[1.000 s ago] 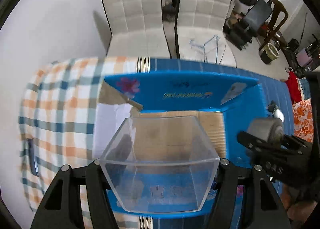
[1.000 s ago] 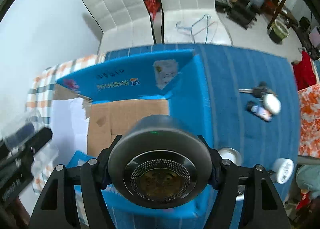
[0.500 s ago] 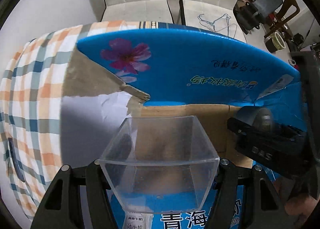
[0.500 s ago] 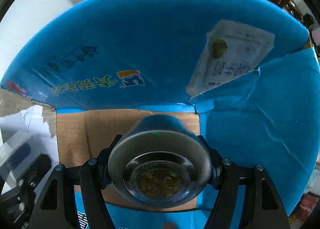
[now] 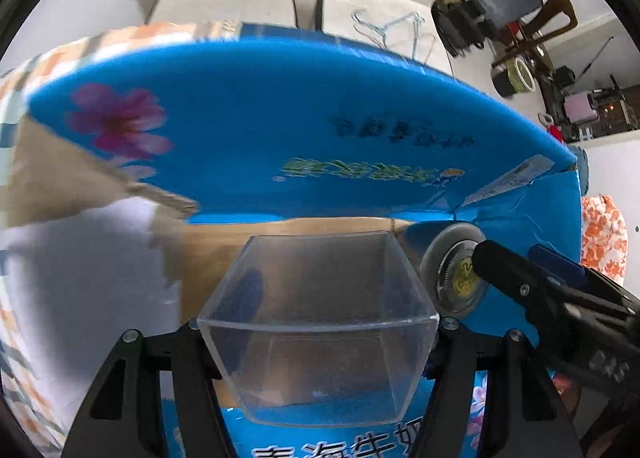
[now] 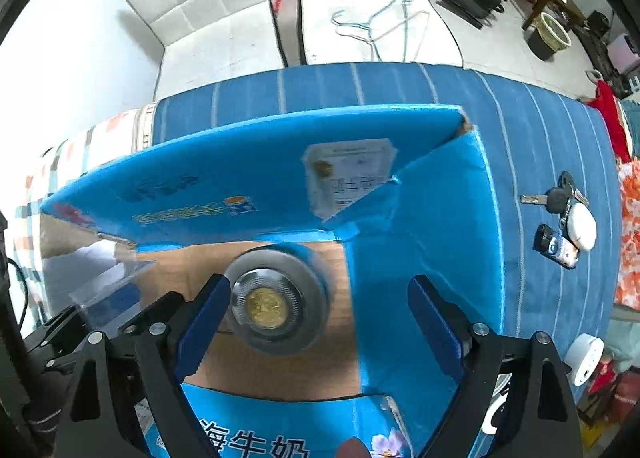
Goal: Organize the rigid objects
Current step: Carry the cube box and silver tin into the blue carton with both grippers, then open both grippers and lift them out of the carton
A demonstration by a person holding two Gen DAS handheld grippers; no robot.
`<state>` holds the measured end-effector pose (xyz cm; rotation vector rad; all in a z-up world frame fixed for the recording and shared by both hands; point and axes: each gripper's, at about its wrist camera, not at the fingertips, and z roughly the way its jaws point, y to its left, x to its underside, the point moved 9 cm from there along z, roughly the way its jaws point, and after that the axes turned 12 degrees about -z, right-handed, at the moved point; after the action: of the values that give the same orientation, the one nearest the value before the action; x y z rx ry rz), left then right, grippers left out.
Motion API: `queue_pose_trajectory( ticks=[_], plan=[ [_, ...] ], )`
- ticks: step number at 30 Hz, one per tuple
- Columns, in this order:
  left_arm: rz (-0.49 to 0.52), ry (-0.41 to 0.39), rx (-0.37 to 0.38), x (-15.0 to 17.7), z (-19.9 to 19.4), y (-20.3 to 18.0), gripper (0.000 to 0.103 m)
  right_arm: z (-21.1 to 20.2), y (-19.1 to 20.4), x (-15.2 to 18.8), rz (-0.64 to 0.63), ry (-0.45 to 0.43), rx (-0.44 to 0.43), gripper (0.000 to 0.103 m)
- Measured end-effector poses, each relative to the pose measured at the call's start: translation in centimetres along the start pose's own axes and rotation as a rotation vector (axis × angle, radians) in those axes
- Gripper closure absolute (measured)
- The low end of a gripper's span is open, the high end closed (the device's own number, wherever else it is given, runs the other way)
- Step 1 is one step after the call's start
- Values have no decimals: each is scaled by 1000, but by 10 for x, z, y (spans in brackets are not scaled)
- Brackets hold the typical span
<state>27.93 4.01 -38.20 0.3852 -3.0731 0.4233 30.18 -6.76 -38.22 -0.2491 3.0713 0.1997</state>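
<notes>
My left gripper is shut on a clear plastic box and holds it over the open blue cardboard box. My right gripper is open above the same blue cardboard box. A round grey case with a gold coin lies free between my right fingers over the brown box floor, blurred. The case also shows in the left wrist view, just right of the clear box, with the right gripper's finger across it. The clear box shows at the left edge of the right wrist view.
The blue box stands on a table with a blue striped cloth and a checked cloth. Keys with fobs and a white round object lie to the right. Two white chairs stand behind the table.
My right gripper has opened and let go of the round coin case, which now sits lower in the blue box. The right gripper pulled back and up. The left gripper moved slightly forward with the clear box.
</notes>
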Motion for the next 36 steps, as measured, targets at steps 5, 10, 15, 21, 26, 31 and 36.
queue_pose_trajectory(
  ticks=[5, 10, 15, 21, 26, 31, 36],
  plan=[
    [30, 47, -51, 4, 13, -10, 40, 1, 6, -2, -10, 19, 17, 11],
    [31, 23, -109, 0, 6, -3, 12, -1, 8, -1, -17, 14, 19, 11],
    [29, 5, -99, 4, -9, 3, 1, -10, 8, 3, -10, -26, -32, 5],
    [19, -66, -200, 36, -37, 31, 0, -35, 8, 25, -106, -79, 49, 5],
    [-16, -139, -207, 74, -76, 57, 0, -57, 20, 64, -162, -95, 66, 5],
    [-39, -231, -218, 108, -126, 71, 0, -96, 37, 101, -226, -177, 89, 5],
    [-49, -299, -211, 131, -160, 53, 0, -137, 47, 140, -250, -228, 64, 5]
  ],
)
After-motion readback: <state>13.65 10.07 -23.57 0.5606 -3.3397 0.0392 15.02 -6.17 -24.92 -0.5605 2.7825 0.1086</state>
